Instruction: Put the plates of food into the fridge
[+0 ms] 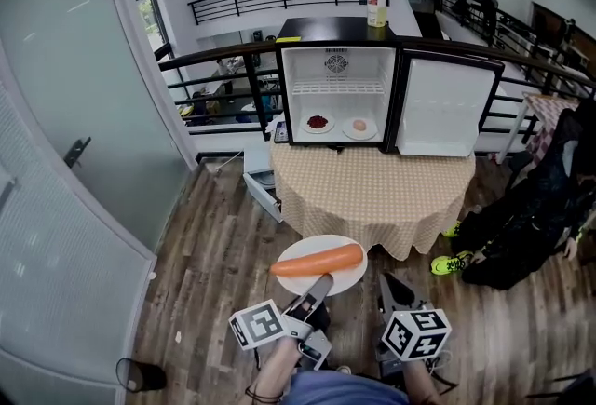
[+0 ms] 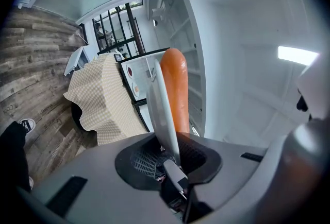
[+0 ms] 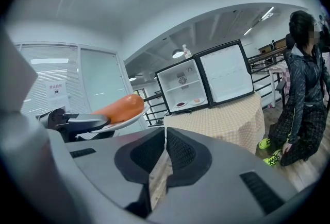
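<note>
A white plate (image 1: 337,283) with a long orange carrot (image 1: 317,261) on it hangs above the wooden floor, short of the table. My left gripper (image 1: 319,288) is shut on the plate's near rim. In the left gripper view the plate (image 2: 162,109) stands edge-on between the jaws, with the carrot (image 2: 175,89) behind it. My right gripper (image 1: 390,288) is beside it on the right, shut with nothing in it (image 3: 165,135). The small fridge (image 1: 340,96) stands open on the table; a plate of dark red food (image 1: 318,124) and a plate with a pale item (image 1: 359,126) sit on its floor.
The fridge door (image 1: 444,105) swings out to the right. The table (image 1: 372,194) has a checkered cloth. A person in black (image 1: 531,208) with yellow-green shoes crouches right of it. A bottle (image 1: 376,5) stands on the fridge. A glass wall (image 1: 65,142) runs along the left.
</note>
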